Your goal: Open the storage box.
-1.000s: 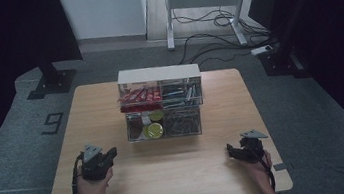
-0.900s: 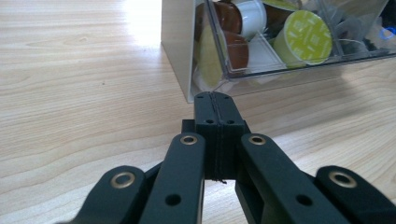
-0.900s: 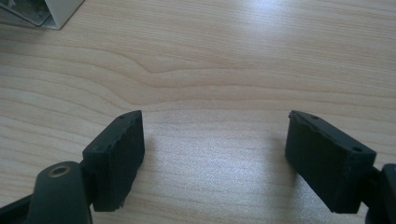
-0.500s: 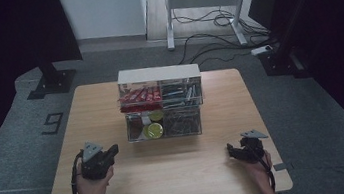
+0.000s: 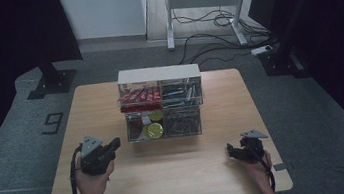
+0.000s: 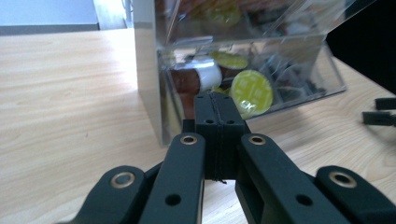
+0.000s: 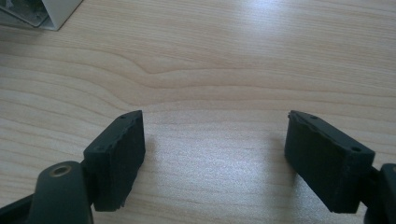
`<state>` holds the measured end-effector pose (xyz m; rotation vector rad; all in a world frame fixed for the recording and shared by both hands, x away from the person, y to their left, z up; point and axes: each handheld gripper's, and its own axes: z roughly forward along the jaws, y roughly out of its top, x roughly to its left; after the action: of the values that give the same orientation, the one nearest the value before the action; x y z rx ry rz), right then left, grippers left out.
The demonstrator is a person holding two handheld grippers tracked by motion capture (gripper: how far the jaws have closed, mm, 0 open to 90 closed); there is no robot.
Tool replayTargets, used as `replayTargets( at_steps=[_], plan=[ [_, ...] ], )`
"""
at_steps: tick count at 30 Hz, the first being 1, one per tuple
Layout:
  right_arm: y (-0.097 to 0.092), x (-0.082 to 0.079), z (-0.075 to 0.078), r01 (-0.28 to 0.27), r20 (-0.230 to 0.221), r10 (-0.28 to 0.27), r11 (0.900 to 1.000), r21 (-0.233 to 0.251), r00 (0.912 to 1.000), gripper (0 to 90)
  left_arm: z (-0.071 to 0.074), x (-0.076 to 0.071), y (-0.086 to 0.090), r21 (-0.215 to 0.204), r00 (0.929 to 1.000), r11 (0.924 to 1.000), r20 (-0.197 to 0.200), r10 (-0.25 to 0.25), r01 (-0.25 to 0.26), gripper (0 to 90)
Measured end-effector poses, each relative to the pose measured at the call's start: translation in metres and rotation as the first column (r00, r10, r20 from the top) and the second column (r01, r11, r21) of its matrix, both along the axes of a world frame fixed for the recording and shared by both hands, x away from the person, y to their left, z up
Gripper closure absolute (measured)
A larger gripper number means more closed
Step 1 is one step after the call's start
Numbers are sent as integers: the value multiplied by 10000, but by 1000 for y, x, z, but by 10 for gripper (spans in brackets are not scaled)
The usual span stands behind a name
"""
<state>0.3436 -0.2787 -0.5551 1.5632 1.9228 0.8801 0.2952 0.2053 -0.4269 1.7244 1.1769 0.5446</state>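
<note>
Dark curtains and a cabled desk frame stand behind my pale wooden worktop (image 5: 110, 105). At its middle stands the clear two-tier organizer (image 5: 161, 102): red packets and dark sticks above, coffee pods (image 6: 251, 91) with yellow-green lids and a brown cup on its side below. My left tongs (image 5: 114, 146) are pressed fully together, empty, and point at the lower bin's near corner from just in front of it. My right tongs (image 5: 231, 150) sit wide apart, low over bare wood, well away from the box. The risk I judge: closed tips could ram the thin clear wall and shove the whole organizer back, since they cannot take a pod until they spread.
</note>
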Motion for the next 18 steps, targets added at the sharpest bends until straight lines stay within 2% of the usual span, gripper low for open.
replayTargets(
  at_steps=[7, 18],
  plan=[
    [0, 0, 0, 8, 4, -8, 10000, -6, 10000, 202, 13, 2, -3, -200, 9997, 9995, 50, -254, 255, 900],
    [0, 0, 0, 19, 4, -19, 10000, 1, 10000, 203, 24, 5, -7, -195, 9989, 9988, 92, -452, 454, 900]
  ],
)
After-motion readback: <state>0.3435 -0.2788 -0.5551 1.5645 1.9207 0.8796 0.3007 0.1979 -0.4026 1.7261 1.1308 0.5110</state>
